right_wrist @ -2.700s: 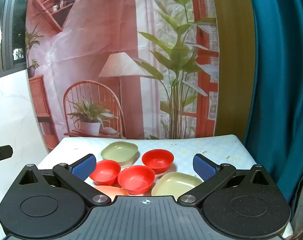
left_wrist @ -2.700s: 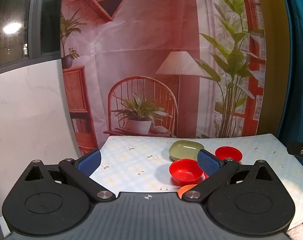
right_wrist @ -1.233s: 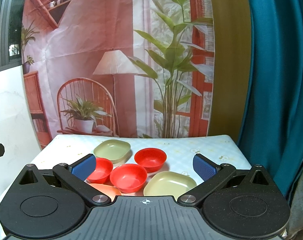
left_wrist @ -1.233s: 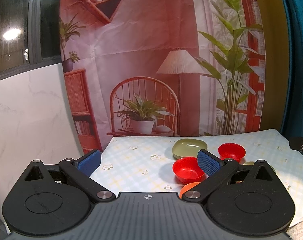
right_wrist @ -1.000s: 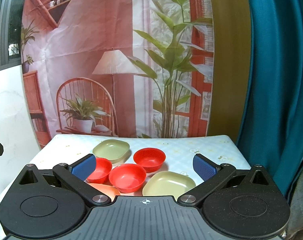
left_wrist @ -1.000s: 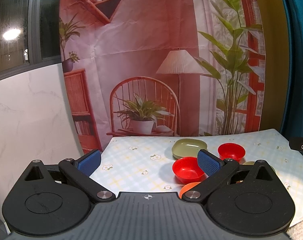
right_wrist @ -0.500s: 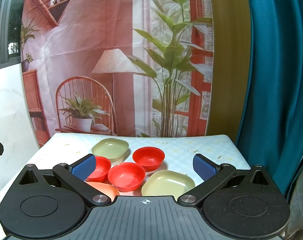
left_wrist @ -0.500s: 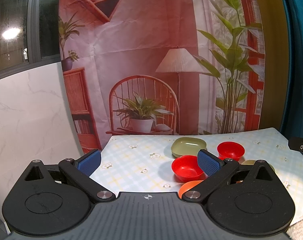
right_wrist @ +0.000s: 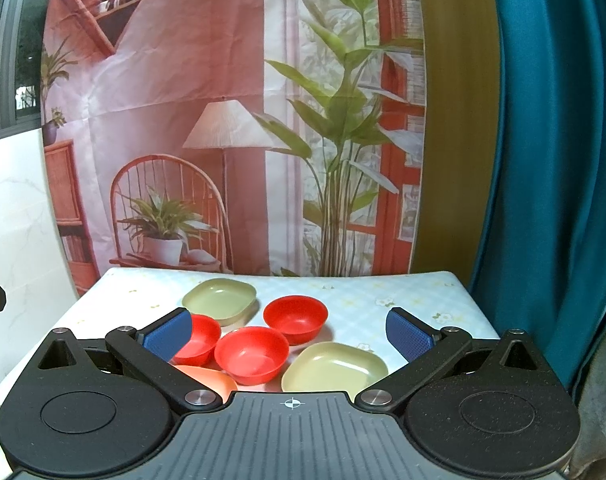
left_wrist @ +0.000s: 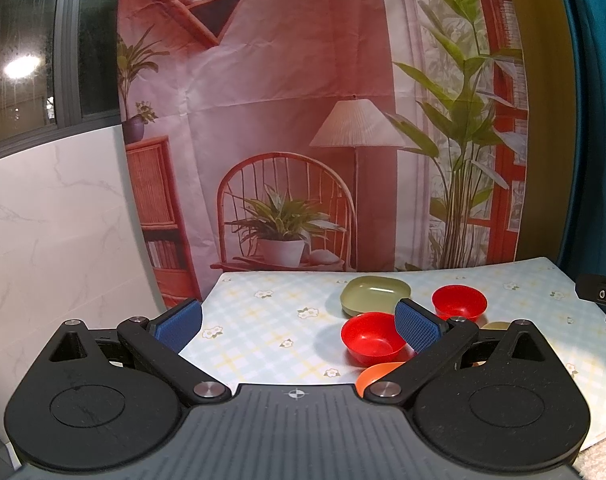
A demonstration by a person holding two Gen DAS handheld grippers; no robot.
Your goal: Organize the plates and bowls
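Three red bowls sit on the flowered tablecloth: a far one (right_wrist: 295, 317), a middle one (right_wrist: 251, 354) and a left one (right_wrist: 197, 338). One olive-green plate (right_wrist: 219, 295) lies at the back, another (right_wrist: 335, 367) near the front right. An orange dish (right_wrist: 207, 378) peeks out at the front, half hidden by my gripper body. My right gripper (right_wrist: 289, 332) hovers open above the cluster, holding nothing. In the left wrist view my left gripper (left_wrist: 299, 322) is open and empty, left of a red bowl (left_wrist: 371, 338), the back plate (left_wrist: 375, 292) and another red bowl (left_wrist: 459, 302).
A printed backdrop (right_wrist: 223, 120) hangs behind the table. A teal curtain (right_wrist: 551, 160) stands at the right and a white marble wall (left_wrist: 55, 220) at the left. The other gripper's black edge (left_wrist: 601, 294) shows at the far right of the left wrist view.
Both views have shifted only slightly; the dishes sit a touch lower and closer in the right wrist view. No dish has moved, and both grippers stay open.
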